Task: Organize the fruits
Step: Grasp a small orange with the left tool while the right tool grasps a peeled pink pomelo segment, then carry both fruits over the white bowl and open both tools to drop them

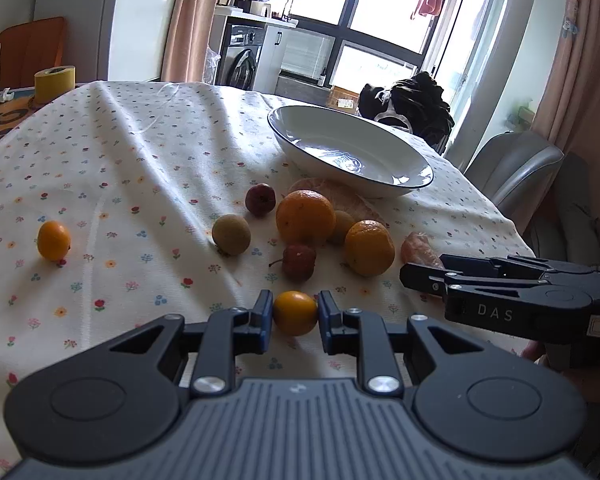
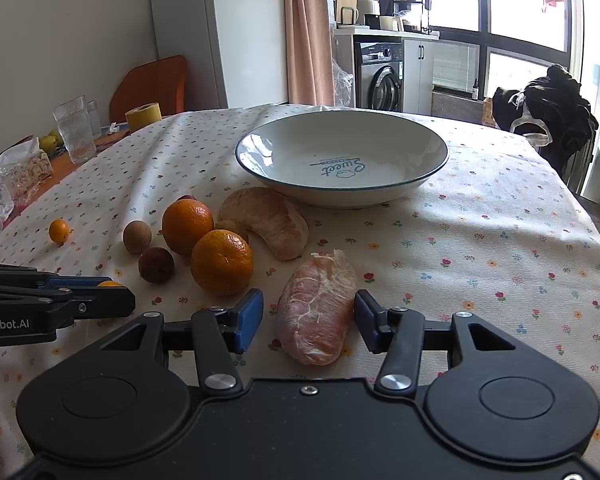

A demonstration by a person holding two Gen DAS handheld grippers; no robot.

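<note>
Left claw [image 1: 295, 314] grips one of two kumquats [image 1: 295, 313]; right claw [image 2: 309, 318] gapes around one of two peeled segments [image 2: 317, 307]; two oranges [image 2: 221, 262] at 11 o'clock

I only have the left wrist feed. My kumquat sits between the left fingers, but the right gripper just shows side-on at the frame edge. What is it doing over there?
Observer: The right gripper is open, straddling a peeled citrus segment that lies on the tablecloth.
Operator: Are the pads touching it?
Observer: The right-hand pad looks at or very near its surface; the other pad stands clear, with cloth showing in between.
Operator: Is the bowl empty? I see it at a shallow angle.
Observer: Yes, the bowl holds no fruit; only the printed word "Sweet" shows on its floor.
</note>
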